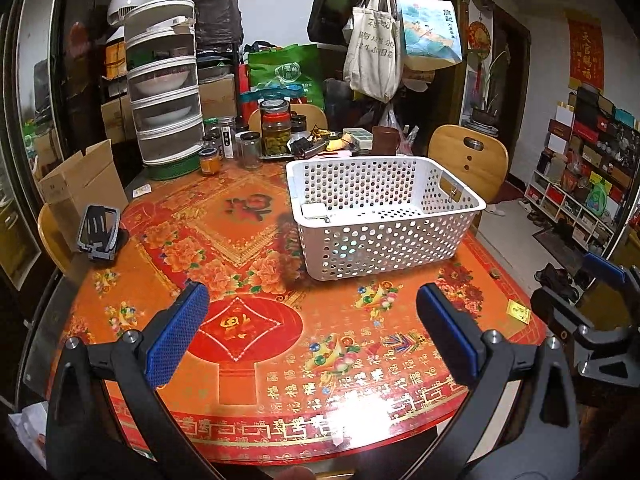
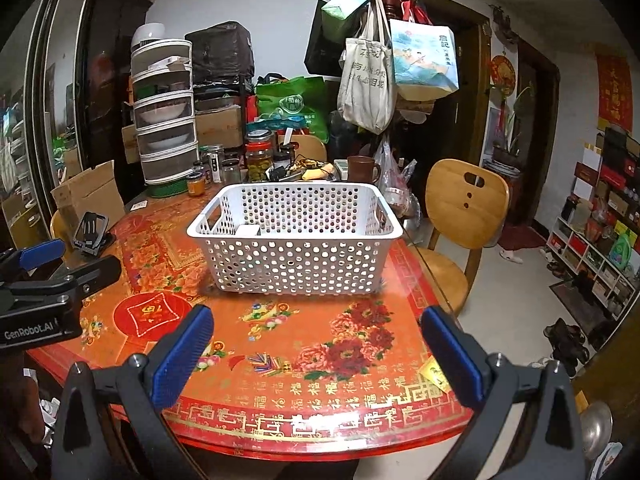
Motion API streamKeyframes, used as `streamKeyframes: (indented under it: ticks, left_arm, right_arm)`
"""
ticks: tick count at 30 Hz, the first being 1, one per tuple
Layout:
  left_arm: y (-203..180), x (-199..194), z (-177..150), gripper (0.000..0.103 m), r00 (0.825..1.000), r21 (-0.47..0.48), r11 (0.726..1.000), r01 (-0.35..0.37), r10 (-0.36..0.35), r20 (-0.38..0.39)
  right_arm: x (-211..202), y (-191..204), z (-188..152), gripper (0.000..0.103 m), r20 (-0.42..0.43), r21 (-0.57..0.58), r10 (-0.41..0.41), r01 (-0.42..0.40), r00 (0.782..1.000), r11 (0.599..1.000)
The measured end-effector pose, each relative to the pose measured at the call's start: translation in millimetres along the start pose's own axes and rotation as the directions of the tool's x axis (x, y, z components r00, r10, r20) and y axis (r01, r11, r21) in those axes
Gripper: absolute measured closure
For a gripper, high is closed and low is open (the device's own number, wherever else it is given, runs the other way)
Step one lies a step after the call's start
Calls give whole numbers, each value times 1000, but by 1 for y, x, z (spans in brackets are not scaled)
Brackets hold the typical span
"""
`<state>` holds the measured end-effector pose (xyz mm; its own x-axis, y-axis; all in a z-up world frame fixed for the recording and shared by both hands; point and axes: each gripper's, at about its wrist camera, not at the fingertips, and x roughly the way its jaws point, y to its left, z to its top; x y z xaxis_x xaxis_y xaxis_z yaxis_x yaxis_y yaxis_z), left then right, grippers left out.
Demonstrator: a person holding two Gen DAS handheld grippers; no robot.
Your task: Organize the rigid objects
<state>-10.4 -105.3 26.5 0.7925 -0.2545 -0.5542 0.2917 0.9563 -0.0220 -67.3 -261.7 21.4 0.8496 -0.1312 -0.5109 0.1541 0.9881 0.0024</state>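
Both tools hover empty above the near edge of the round red-and-gold floral table (image 1: 248, 240); left gripper (image 1: 312, 320) and right gripper (image 2: 318, 344) have their blue pads spread wide apart. White perforated plastic basket (image 1: 380, 216) sits centre frame, a small white block (image 1: 314, 212) in its corner. Judged: between picks, or near the end. Next candidate, the black folding phone stand (image 1: 98, 232) at left edge. Readable: "GenRobot.AI" on the left tool's body; 福 repeated on the cloth.
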Motion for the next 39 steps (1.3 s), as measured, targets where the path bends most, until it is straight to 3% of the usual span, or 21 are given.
streamKeyframes:
  ticks: [39]
  left_arm:
    - [-20,4,1,1,1000,1,1000,-7,7,-10]
  right_arm:
    - [-7,2,3,0,7,-11,2,-2,1000,1000]
